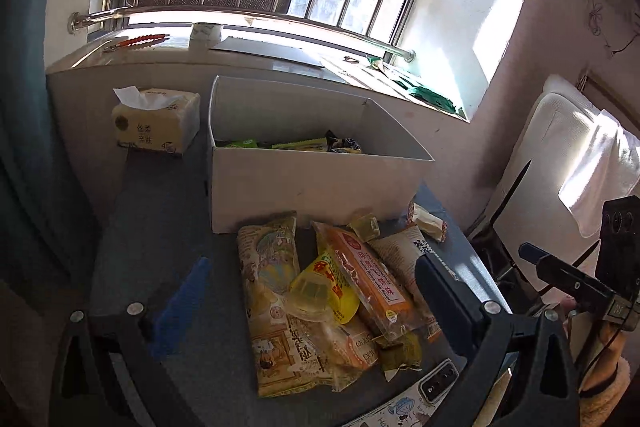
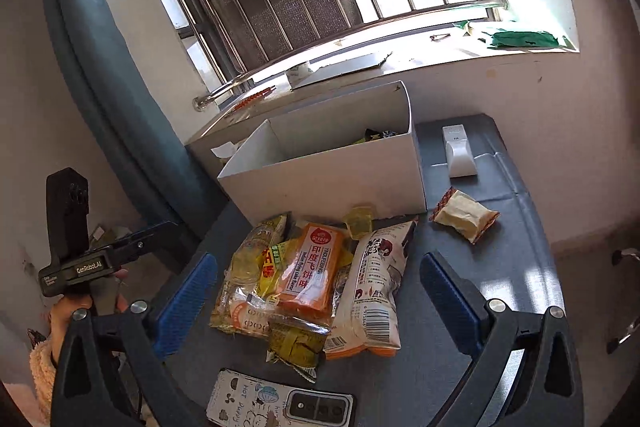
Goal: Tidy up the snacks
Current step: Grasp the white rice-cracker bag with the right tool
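Note:
A pile of snack packets lies on the grey table in front of a white box (image 1: 320, 183) (image 2: 340, 179). An orange packet (image 1: 374, 285) (image 2: 314, 275) lies on top, beside a yellow packet (image 1: 330, 287) and a white bag (image 2: 372, 291). A long beige packet (image 1: 268, 299) lies on the left of the pile. A small beige packet (image 2: 464, 213) lies apart on the right. The box holds a few green and dark packets (image 1: 296, 143). My left gripper (image 1: 316, 303) is open and empty above the pile. My right gripper (image 2: 320, 303) is open and empty above the pile.
A tissue pack (image 1: 156, 125) stands left of the box. A phone (image 2: 280, 403) lies at the table's near edge. A white device (image 2: 460, 153) lies right of the box. A windowsill (image 1: 280, 55) runs behind the table. A white chair (image 1: 560, 167) stands at the right.

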